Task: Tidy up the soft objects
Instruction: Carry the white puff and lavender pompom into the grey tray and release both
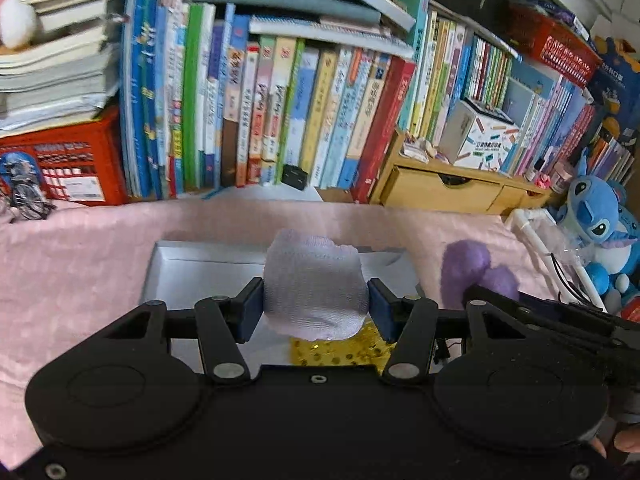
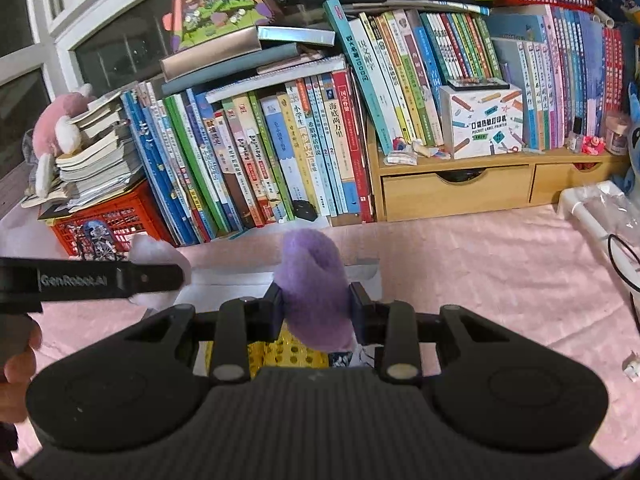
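The left gripper is clamped about midway of its travel on a pale knit roll, its blue pads pressing the roll's flanks so that it bulges above and below them. The right gripper is nearly closed on a purple fleece roll, squeezed narrow between the pads, with a lobe standing above and a blunt end hanging below. Both rolls look light, soft and springy, so they squash rather than resist; I judge a grip across the thick middle, as now, the safest, since a hold near a loose end would probably let the fabric unroll or slide out. The fleece seems grippy; the knit is looser and may snag on a pad edge. Just beneath each gripper lies something yellow with gold flecks, partly hidden, so I cannot tell what it is. Below and just ahead of both grippers sits a shallow silver box on the pink cloth covering the desk; the rolls are held over it, not touching it. From the left wrist the purple roll shows to the right, close beside the knit one. Far beyond stand rows of books, a red crate, wooden drawers and a blue plush.
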The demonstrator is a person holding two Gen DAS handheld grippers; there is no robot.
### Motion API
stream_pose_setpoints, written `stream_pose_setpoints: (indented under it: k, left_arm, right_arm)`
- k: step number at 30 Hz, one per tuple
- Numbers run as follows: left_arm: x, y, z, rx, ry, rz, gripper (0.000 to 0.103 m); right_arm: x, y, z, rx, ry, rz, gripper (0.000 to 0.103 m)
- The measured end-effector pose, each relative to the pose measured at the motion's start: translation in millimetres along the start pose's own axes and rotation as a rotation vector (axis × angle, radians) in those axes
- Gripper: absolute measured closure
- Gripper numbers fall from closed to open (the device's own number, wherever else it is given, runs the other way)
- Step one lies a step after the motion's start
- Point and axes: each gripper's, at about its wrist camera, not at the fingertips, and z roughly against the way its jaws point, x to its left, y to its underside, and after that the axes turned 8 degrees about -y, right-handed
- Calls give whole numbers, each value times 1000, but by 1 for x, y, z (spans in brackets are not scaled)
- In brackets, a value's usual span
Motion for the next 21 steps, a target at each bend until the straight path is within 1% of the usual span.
stream_pose_setpoints:
  k: [2, 6, 9, 13, 21]
  left_arm:
    - [-4, -5, -12, 34, 11, 7, 50]
    - [-4, -8, -34, 109, 49, 78, 50]
    - [-5, -7, -48, 126, 47, 97, 50]
    - [-4, -8, -66, 147, 24, 101, 50]
    - [2, -6, -98, 214, 35, 144, 50]
  right_arm:
    - [-2, -5, -7, 12, -10, -21, 65]
    - [-10, -9, -25, 31, -27, -37, 65]
    - [-17, -6, -37, 44, -37, -60, 65]
    - [-31, -2, -53, 74, -64, -112, 65]
    - [-53, 8, -77, 127, -78, -154, 64]
